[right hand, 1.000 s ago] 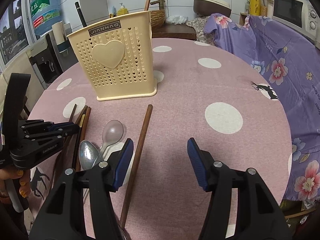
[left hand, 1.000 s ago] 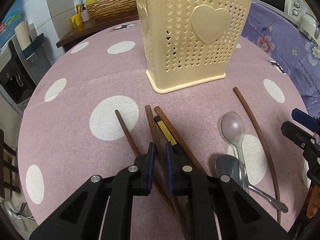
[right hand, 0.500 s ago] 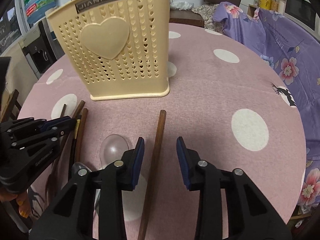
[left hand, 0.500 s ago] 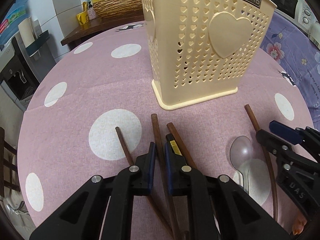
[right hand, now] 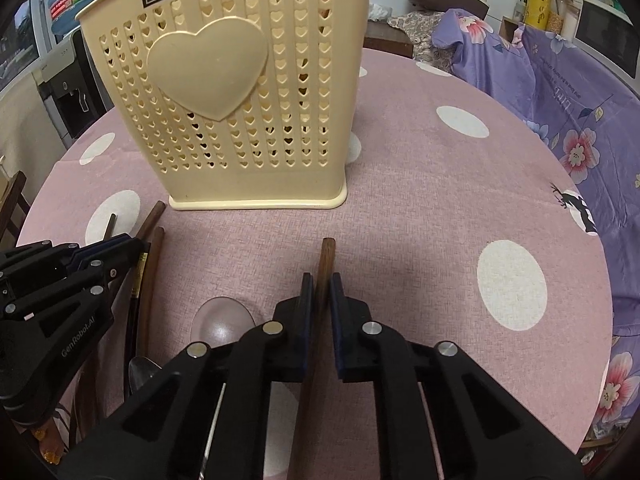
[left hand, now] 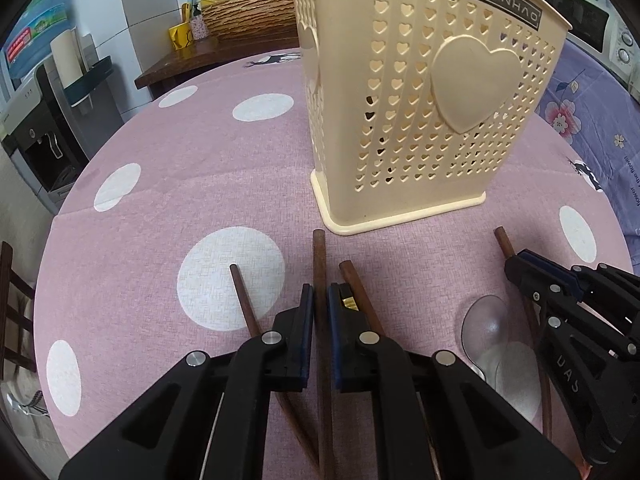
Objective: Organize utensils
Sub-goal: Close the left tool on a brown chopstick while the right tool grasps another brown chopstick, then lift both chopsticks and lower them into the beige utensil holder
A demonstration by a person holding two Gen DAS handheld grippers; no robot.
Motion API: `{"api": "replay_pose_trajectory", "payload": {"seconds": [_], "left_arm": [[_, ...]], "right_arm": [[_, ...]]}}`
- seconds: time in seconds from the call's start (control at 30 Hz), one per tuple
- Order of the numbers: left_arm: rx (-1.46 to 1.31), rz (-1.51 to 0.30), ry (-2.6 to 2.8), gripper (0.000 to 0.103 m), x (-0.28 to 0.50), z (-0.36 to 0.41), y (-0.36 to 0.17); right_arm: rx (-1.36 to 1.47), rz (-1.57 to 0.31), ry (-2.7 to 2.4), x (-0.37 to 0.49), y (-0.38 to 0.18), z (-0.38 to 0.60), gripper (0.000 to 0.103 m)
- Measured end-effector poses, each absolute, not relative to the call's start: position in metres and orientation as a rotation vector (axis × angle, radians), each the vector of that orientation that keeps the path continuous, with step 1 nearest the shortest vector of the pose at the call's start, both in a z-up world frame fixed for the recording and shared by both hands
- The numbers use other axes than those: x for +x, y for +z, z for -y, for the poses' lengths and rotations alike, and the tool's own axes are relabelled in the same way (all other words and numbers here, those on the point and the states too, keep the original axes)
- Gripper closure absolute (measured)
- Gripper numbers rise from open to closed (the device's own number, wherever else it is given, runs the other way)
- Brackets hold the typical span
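Observation:
A cream perforated utensil holder (left hand: 424, 120) with a heart stands on the pink dotted tablecloth (left hand: 168, 184); it also shows in the right wrist view (right hand: 240, 100). My left gripper (left hand: 319, 300) is shut on a brown wooden chopstick (left hand: 319, 256). Two more brown chopsticks (left hand: 242, 300) (left hand: 354, 286) and a black one with a gold band (left hand: 347, 300) lie beside it. My right gripper (right hand: 319, 292) is shut on another brown chopstick (right hand: 326, 256). A clear plastic spoon (right hand: 220, 322) and a metal spoon (right hand: 142, 372) lie to its left.
A purple flowered cloth (right hand: 560, 92) covers furniture to the right of the table. A water dispenser (left hand: 44, 128) stands at the left. A wicker basket (left hand: 252, 14) and bottles sit on a dark sideboard behind the table.
Both grippers moved forward toward the holder. My right gripper closed from wide open onto its chopstick. My left gripper stayed shut on its chopstick.

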State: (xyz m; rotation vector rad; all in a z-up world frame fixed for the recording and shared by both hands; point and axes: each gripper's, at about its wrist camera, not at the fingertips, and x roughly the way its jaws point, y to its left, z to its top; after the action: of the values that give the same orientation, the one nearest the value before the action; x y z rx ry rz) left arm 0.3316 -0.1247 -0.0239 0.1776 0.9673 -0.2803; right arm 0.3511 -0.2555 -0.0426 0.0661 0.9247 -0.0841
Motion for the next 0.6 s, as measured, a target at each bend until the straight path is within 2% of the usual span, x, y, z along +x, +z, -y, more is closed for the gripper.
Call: {"api": "replay_pose_trajectory", "payload": {"seconds": [0.33,0.6], "left_arm": [[0.154,-0.950,-0.283,0.095,0.333,0.121,-0.018],[0.121,-0.894,-0.276,0.095,0.331,0.112,0.002]], "right_arm": [[0.127,-0.913,-0.083,0.357,-0.041,0.269,0.094],[0.166,-0.829,-0.102,0.353,-0.018,0.286,0.095]]}}
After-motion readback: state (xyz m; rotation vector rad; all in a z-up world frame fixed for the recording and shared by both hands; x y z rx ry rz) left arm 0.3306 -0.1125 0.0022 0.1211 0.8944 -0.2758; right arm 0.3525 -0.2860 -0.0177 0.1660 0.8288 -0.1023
